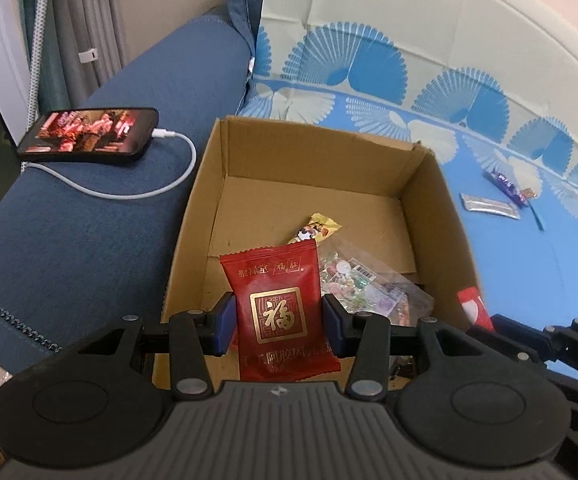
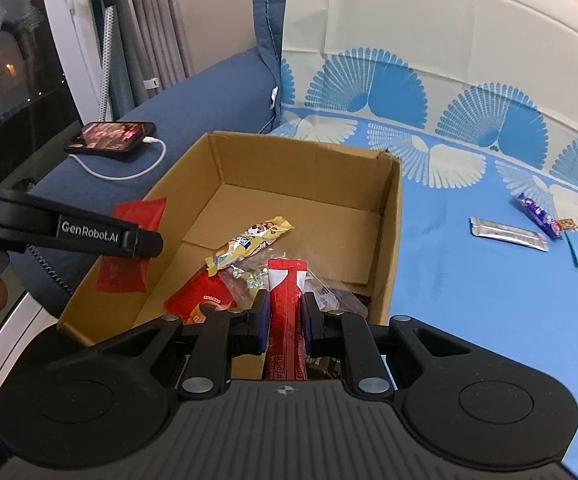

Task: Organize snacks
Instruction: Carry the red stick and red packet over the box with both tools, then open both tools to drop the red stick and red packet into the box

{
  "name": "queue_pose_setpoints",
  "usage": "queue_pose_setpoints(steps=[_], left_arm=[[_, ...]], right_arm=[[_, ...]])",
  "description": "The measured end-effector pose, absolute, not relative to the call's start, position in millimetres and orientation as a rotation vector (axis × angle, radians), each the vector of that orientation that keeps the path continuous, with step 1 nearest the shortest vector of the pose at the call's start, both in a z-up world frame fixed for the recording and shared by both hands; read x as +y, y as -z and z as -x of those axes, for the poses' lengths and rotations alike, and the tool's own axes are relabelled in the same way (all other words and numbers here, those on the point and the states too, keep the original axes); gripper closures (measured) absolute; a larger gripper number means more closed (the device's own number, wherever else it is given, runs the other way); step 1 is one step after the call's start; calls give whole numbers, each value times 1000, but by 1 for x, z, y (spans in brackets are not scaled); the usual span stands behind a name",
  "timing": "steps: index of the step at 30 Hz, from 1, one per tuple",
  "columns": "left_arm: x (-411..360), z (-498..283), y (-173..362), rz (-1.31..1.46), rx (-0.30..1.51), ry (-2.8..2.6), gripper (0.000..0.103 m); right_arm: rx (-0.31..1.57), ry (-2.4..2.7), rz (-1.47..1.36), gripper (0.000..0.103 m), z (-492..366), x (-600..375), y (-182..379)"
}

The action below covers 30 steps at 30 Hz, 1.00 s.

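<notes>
You are mid-delivery: both grippers carry snacks over the cardboard box (image 1: 429, 208) that sits on the blue sofa cover. Your left gripper (image 1: 279, 322) has its jaws pinching the dark red sachet (image 1: 277, 300) by its sides, above the box's near-left corner. Your right gripper (image 2: 285, 318) has its jaws pressed onto the thin red stick pack (image 2: 287, 304), above the near-right part. The yellow wrapper (image 2: 249, 242) and a clear candy bag (image 1: 363, 280) already lie inside. Next, I judge, lower each a little and spread the jaws. The silver bar (image 2: 507, 233) and purple bar (image 2: 537, 210) wait far right.
</notes>
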<state>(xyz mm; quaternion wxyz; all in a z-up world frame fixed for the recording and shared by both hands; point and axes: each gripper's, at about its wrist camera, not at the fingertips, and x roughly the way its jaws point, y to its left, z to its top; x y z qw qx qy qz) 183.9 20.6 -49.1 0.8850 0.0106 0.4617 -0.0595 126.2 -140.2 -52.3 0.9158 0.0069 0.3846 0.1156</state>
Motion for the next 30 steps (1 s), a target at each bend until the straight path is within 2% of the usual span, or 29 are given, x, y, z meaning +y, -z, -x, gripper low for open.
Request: queue_pose_setpoints(steps=[12,13,14,15,16,17,19,21,23,25,30], left_arm=[[13,-221,84,-53,1017,103,52],[12,-224,85,-60,1021,109,50],[11,-227,88,-74,1032,110,40],[11,-229,89,-79,1045,100,30],[13,-231,89,-72,1050,86,9],[15,-231,88,-58,1045,75,0],[19,-225,82,-40,1028,65,0],[21,-219,79,-52,1043,60,0],[23,-208,74,-56,1052,55,0],[26,-190,66,-47,1045,52,0],[23,-140,44,-30,1016,66,0]], right_arm=[[830,-226,-23,84,-170,-139,78],[827,-223,-30,81,-174,-140,80],[826,-220,-42,82,-177,-141,81],[825,-216,-52,75,-179,-142,81],[824,-210,-59,65,-181,-143,82],[817,-201,-65,61,-181,-145,81],[802,-191,-78,48,-178,-148,77],[803,-188,-93,40,-171,-151,72],[799,-190,-100,39,-159,-153,65],[794,-192,-103,30,-139,-154,57],[759,-183,-108,23,-78,-154,41]])
